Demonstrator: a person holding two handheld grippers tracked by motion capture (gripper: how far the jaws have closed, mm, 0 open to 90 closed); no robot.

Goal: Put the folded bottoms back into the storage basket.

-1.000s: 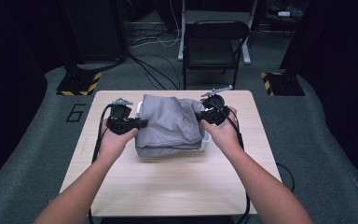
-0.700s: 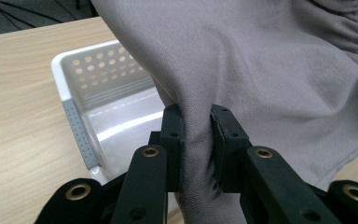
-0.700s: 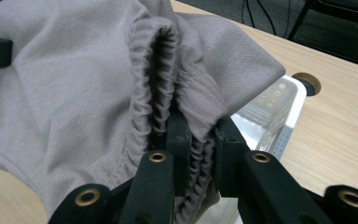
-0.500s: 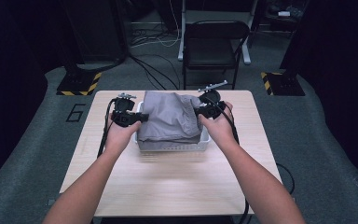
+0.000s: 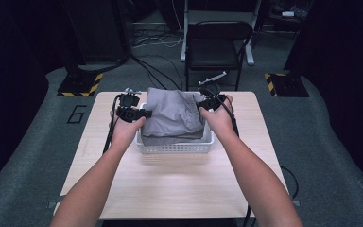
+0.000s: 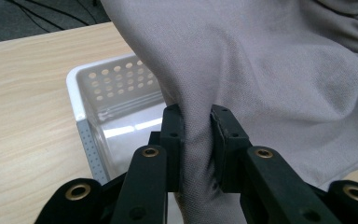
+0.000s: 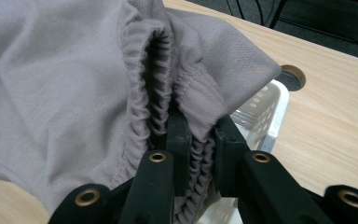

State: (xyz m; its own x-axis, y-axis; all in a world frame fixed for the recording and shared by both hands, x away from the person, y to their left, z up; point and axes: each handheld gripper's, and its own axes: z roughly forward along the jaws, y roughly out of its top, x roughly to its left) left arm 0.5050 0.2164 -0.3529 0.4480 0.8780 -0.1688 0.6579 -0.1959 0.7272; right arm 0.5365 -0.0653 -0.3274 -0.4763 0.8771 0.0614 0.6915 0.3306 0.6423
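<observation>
A folded grey garment (image 5: 175, 116) hangs between both grippers over a white perforated basket (image 5: 175, 146) on the wooden table. My left gripper (image 5: 142, 113) is shut on the garment's left edge; the left gripper view has the cloth (image 6: 261, 70) pinched between the jaws, above the basket's corner (image 6: 81, 112). My right gripper (image 5: 203, 105) is shut on the right edge, where the elastic waistband (image 7: 144, 93) bunches between the jaws. The garment's lower part sags into the basket (image 7: 265, 112).
The wooden table (image 5: 170, 189) has open surface in front of the basket. A round hole (image 7: 291, 74) sits in the tabletop near the basket. A black chair (image 5: 215, 45) and floor cables stand beyond the table's far edge.
Both grippers have carried the garment away from me, from over the basket's front to over its far side, leaving the basket's front wall uncovered.
</observation>
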